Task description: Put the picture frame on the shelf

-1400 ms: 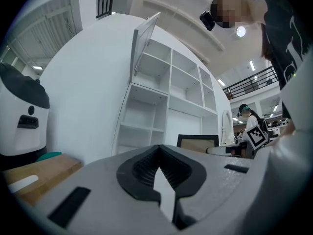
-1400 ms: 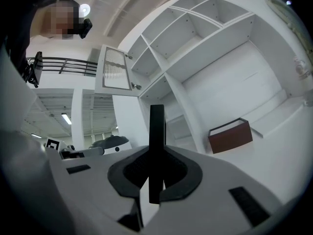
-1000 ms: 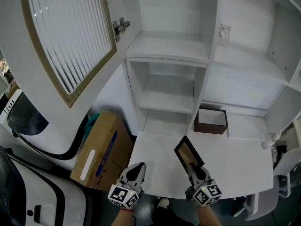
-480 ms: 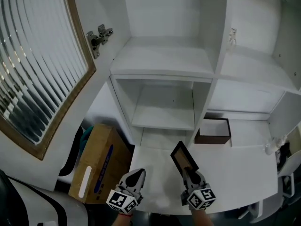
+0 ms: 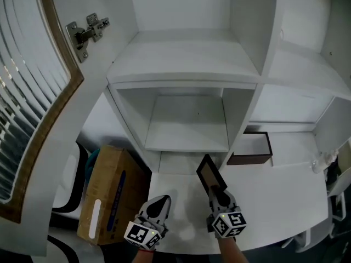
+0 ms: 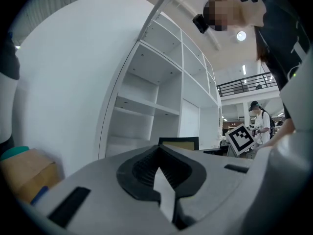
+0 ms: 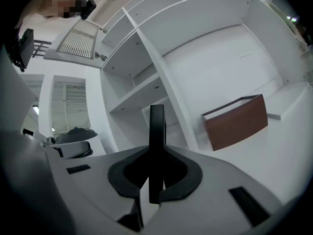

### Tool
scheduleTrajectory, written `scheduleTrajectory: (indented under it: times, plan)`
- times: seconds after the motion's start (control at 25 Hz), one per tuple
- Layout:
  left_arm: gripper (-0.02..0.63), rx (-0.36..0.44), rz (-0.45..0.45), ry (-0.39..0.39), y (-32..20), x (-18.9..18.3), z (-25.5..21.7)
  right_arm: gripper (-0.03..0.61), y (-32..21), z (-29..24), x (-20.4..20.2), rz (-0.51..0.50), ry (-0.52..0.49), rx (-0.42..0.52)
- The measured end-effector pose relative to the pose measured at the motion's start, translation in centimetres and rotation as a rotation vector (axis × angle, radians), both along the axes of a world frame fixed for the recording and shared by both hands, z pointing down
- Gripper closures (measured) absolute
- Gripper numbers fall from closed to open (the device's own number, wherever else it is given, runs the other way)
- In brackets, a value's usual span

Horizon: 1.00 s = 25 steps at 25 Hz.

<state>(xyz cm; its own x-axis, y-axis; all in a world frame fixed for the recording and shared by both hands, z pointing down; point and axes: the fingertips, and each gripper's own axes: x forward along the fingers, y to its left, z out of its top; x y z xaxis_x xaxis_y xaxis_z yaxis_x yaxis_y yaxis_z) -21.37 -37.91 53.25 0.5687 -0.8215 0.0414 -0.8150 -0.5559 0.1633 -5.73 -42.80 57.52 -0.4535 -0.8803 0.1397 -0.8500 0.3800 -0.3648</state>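
Picture frame [image 5: 209, 173] pinched edge-on in right gripper [image 5: 218, 195], left gripper [image 5: 159, 204] closed empty (idle). Risk: thin hold lets frame pivot, clipping the shelf [image 5: 186, 140].

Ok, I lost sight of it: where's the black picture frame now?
Head view, lower centre: the black picture frame is clamped in the right tool, above the white tabletop, left of the brown open box.

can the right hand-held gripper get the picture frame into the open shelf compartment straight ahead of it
Probably yes. The right hand-held gripper is shut on the picture frame, the shelf compartment ahead is open-fronted and bare, and the brown box sits in the neighbouring bay.
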Motion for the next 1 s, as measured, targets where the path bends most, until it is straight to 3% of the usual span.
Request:
scheduleTrajectory:
  times: [0.48, 0.72, 1.0]
  plan:
    - [0.611, -0.018, 0.114, 0.010, -2.1, 1.0, 1.1, 0.546, -3.5, 2.3, -1.4, 0.068, 0.210, -0.060]
    - [0.611, -0.018, 0.145, -0.003, -2.2, 0.8, 1.3, 0.548, -4.2, 4.2, -1.1, 0.121, 0.216, -0.146]
    - [0.611, -0.008, 0.128, -0.005, -2.6, -0.6, 1.2, 0.548, -6.2, 4.6, -1.1, 0.167, 0.209, -0.166]
